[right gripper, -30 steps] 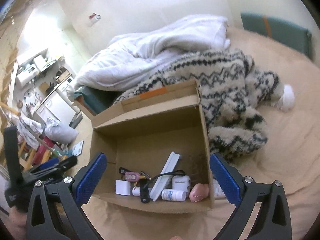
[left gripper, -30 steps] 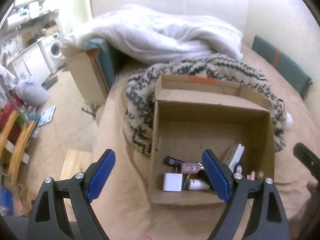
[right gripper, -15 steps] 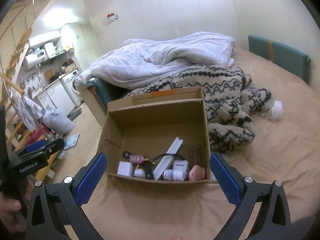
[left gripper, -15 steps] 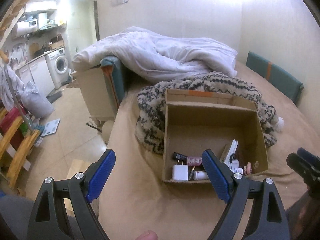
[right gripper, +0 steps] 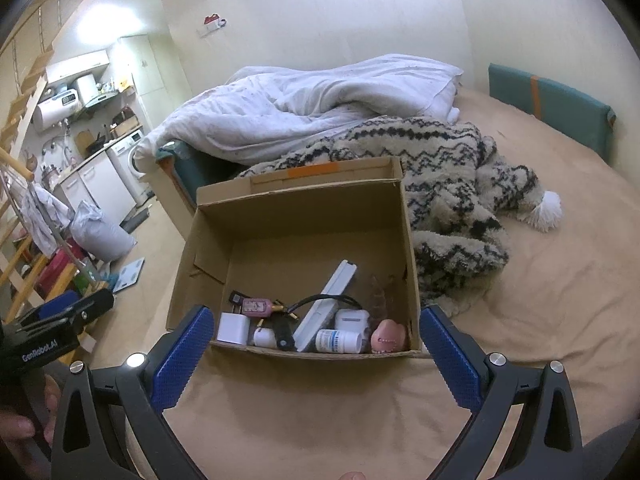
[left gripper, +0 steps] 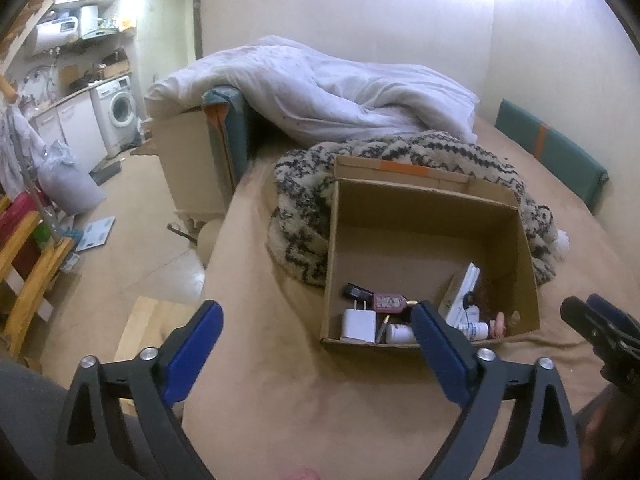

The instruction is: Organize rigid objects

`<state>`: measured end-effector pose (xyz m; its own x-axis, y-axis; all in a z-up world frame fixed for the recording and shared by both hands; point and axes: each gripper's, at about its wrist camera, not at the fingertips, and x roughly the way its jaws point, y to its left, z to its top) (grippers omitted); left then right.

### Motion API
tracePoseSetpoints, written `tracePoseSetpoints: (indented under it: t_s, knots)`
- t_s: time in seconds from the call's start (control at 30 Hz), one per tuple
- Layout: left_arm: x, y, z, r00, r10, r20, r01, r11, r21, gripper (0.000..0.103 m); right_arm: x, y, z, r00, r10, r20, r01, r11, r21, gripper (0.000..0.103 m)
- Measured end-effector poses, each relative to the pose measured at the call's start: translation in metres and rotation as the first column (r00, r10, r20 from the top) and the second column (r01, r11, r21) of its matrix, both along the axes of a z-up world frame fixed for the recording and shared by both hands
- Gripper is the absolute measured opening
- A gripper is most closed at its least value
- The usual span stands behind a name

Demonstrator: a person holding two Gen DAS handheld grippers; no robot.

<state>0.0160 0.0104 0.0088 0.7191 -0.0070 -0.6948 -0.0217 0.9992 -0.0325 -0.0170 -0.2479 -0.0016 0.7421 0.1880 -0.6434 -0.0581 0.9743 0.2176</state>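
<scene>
The left tool, black with blue pads, hangs over the tan bed sheet with its jaws spread wide, having just been opening further, and nothing between them. The right tool is likewise spread and empty, just short of the open brown cardboard box. The box sits on the bed, against a cream and black patterned fleece blanket. Along its near wall lie a white cube-shaped charger plug, a pink rectangular keyring tag, a black cable, a long white flat bar, a white pill bottle with a blue label, a white earbud case and a pink rounded toy.
</scene>
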Motion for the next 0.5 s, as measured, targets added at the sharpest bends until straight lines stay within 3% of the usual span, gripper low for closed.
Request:
tracePoseSetpoints:
  t_s: [0.5]
  knots:
    - [0.0017,-0.0027,-0.0065,1.000,0.001,-0.023,-0.001,1.000,0.009,0.096,-0.0013,-0.0060,-0.0025,1.000,-0.016,-0.002,0.016,1.000,0.009,0.103]
